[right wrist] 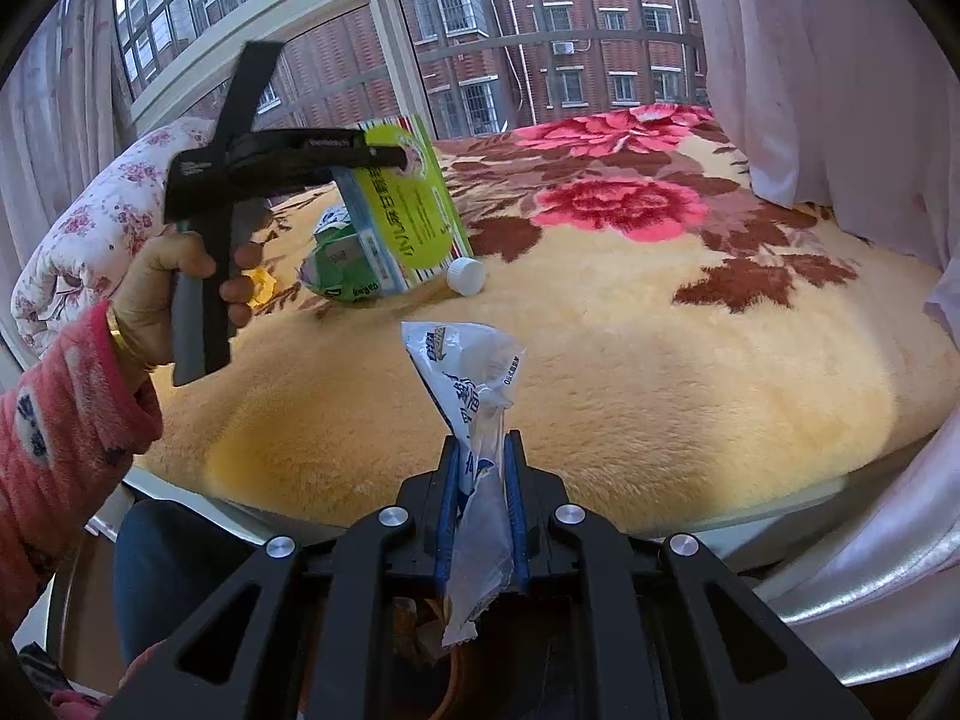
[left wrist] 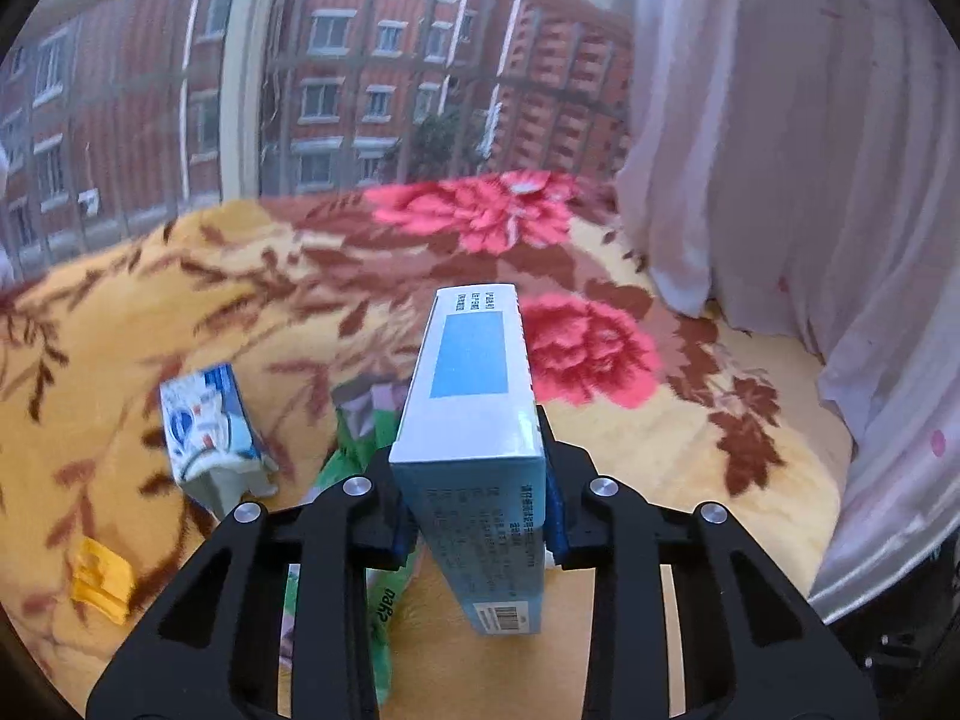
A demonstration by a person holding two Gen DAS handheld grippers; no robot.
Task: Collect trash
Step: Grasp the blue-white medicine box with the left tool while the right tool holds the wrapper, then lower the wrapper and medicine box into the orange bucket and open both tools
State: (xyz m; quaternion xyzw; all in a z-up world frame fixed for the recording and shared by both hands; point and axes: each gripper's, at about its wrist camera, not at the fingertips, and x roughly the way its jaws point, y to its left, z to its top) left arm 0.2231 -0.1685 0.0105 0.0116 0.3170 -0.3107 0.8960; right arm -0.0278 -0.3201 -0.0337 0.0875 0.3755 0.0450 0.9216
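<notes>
My left gripper is shut on a blue and green medicine box and holds it above the floral blanket. In the right wrist view the same left gripper holds that box over the bed. My right gripper is shut on a crumpled white and blue plastic wrapper near the bed's front edge. A blue and white carton, a green wrapper and a yellow scrap lie on the blanket. A white bottle cap lies below the box.
Pale curtains hang at the right of the bed. A window with bars is behind it. A rolled floral quilt lies at the bed's left. A dark container sits below my right gripper.
</notes>
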